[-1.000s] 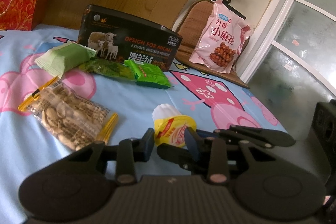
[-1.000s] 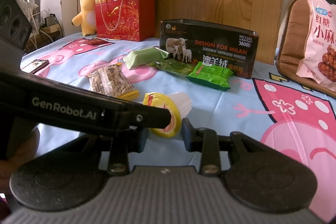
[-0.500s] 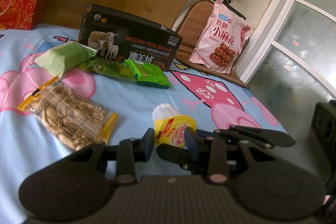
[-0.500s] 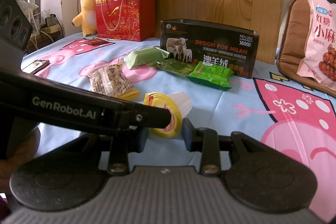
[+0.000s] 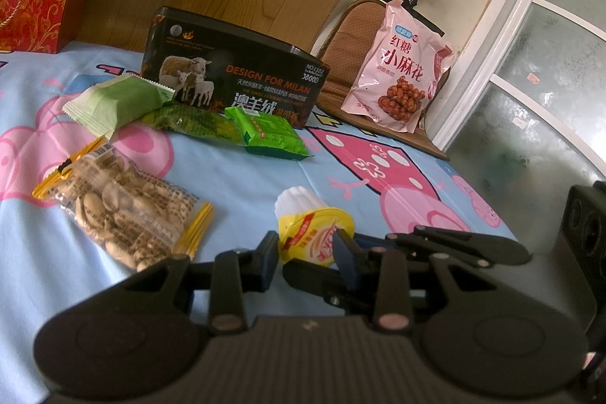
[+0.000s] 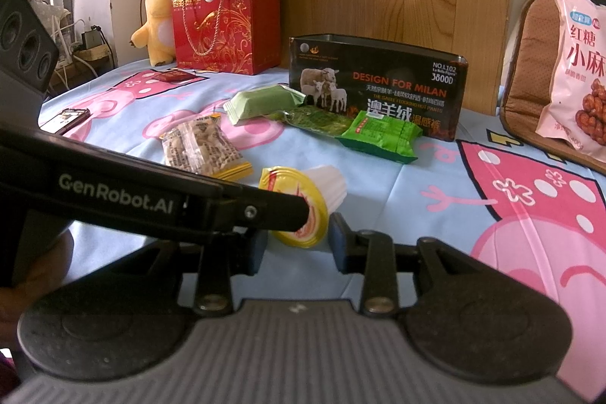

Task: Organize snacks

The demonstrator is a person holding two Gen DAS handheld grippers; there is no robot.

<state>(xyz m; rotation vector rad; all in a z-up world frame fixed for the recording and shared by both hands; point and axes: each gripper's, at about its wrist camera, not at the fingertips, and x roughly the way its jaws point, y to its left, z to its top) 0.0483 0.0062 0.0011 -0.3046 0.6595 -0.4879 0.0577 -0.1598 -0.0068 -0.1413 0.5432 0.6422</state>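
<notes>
A jelly cup (image 5: 314, 233) (image 6: 327, 184) with a yellow lid lies on its side on the cartoon bedsheet. My left gripper (image 5: 306, 245) is open, and its blue pads flank the lid just in front of the cup. My right gripper (image 6: 297, 241) is open too, with the lid's lower edge showing in its gap. A peanut bag (image 5: 125, 214) (image 6: 197, 146), a pale green packet (image 5: 117, 101) and green packets (image 5: 269, 135) lie in front of an open black tin box (image 5: 235, 63) (image 6: 378, 70). A pink snack bag (image 5: 401, 78) leans on a brown cushion.
A red gift bag (image 6: 223, 25) topped by a plush toy stands at the back left, next to a yellow plush (image 6: 159, 21). A phone (image 6: 68, 116) lies at the left. The wooden headboard is behind the tin. The bed's edge drops off at the right (image 5: 492, 214).
</notes>
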